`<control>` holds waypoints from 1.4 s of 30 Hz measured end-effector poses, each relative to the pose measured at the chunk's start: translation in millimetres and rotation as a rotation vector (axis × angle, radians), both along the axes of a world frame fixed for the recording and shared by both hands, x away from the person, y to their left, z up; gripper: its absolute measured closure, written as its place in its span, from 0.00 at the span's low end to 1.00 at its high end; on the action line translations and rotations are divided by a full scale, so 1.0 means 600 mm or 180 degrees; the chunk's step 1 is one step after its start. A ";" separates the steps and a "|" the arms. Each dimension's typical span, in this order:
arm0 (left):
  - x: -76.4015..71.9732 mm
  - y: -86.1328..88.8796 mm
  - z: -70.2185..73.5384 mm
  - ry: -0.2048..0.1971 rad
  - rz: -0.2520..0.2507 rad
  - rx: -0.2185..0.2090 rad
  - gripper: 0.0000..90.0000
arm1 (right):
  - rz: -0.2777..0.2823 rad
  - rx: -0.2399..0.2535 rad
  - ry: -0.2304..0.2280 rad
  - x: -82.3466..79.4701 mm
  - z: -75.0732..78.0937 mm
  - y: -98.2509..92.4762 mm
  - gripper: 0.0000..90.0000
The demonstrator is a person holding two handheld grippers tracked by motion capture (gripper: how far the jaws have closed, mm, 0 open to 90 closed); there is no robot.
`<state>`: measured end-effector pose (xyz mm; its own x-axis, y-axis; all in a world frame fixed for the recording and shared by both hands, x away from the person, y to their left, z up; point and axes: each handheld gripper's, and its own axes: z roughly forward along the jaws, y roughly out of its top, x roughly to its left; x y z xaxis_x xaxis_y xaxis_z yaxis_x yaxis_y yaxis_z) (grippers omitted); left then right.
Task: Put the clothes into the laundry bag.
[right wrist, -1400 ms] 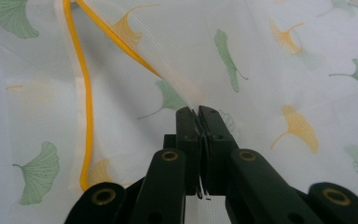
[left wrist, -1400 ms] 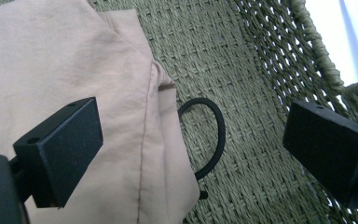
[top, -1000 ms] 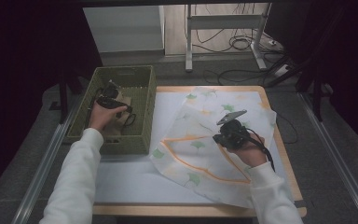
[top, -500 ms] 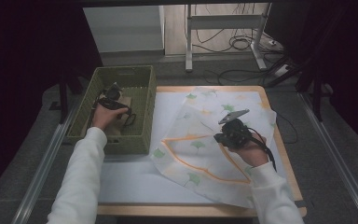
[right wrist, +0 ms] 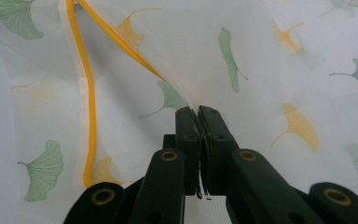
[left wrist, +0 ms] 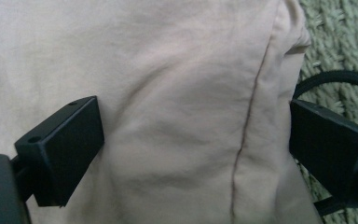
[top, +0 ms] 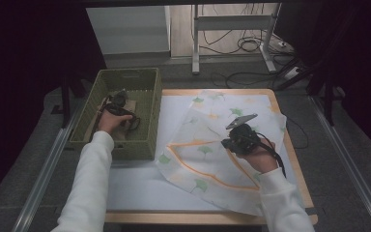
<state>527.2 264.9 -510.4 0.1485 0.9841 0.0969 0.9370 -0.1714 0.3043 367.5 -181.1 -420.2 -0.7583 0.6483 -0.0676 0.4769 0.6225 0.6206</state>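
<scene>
My worktop [top: 140, 193] is a pale board with a wooden edge, and most of its right half is covered by a thin white cloth [top: 207, 150] printed with green and yellow fan-shaped leaves and trimmed with an orange border. At the left edge of the worktop sits a green woven basket [top: 150, 104]. Around it the room is dark: grey floor, metal rails along both sides, a white panel and a metal frame at the back, and loose cables on the floor behind. I can read no writing or label anywhere.

My left arm, in a white sleeve, reaches forward into the basket, and my left tool [top: 119, 104] points down over a folded beige cloth [left wrist: 177, 93] lying inside it. In the left gripper view its 2 black jaws stand wide apart on either side of that cloth, with a dark seam line running down between them; they are open and not pressing on it.

My right arm comes in from the lower right, and my right tool [right wrist: 198, 114] sits over the middle of the printed cloth. Its jaws are closed tight, pinching a raised fold of that thin cloth between the tips.
</scene>
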 end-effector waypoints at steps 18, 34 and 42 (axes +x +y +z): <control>-0.001 0.010 -0.002 0.0059 0.0159 0.0031 0.12 | -0.0020 0.0008 -0.0005 -0.002 0.001 -0.002 0.95; -0.004 0.016 0.002 0.0047 0.0229 0.0046 0.24 | -0.0015 0.0002 -0.0010 -0.003 0.001 -0.003 0.95; -0.005 0.015 0.004 0.0035 0.0178 0.0055 0.36 | -0.0018 -0.0004 -0.0021 -0.004 0.001 -0.003 0.95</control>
<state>524.0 274.0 -508.2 0.0947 0.9891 0.1125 0.9485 -0.1239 0.2915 365.0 -182.8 -419.6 -0.7542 0.6525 -0.0735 0.4763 0.6207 0.6228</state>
